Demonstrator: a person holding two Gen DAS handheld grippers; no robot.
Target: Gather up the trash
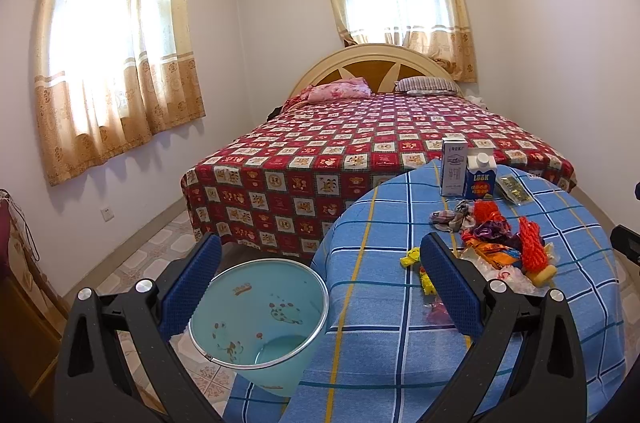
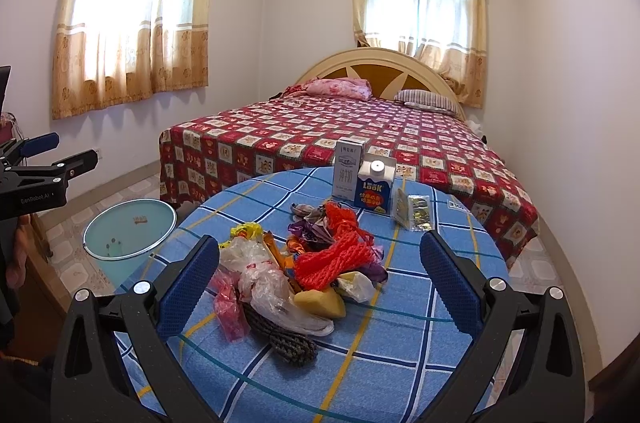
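Note:
A pile of trash [image 2: 308, 263] lies on the round table with the blue checked cloth [image 2: 360, 343]: clear plastic bags, a red net, wrappers, a yellow sponge, a dark cord. Two cartons [image 2: 362, 179] and a foil packet [image 2: 416, 213] stand behind it. My right gripper [image 2: 320, 279] is open and empty, fingers either side of the pile, just in front of it. A light-blue bin [image 1: 260, 319] stands on the floor left of the table. My left gripper [image 1: 320, 279] is open and empty above the bin and table edge. The pile also shows in the left wrist view [image 1: 504, 243].
A bed with a red checked cover [image 1: 360, 151] stands behind the table. Curtained windows [image 1: 116, 63] are on the left and far walls. Wooden furniture [image 1: 24, 323] stands at the left. Tiled floor [image 1: 152, 259] runs between bed and left wall.

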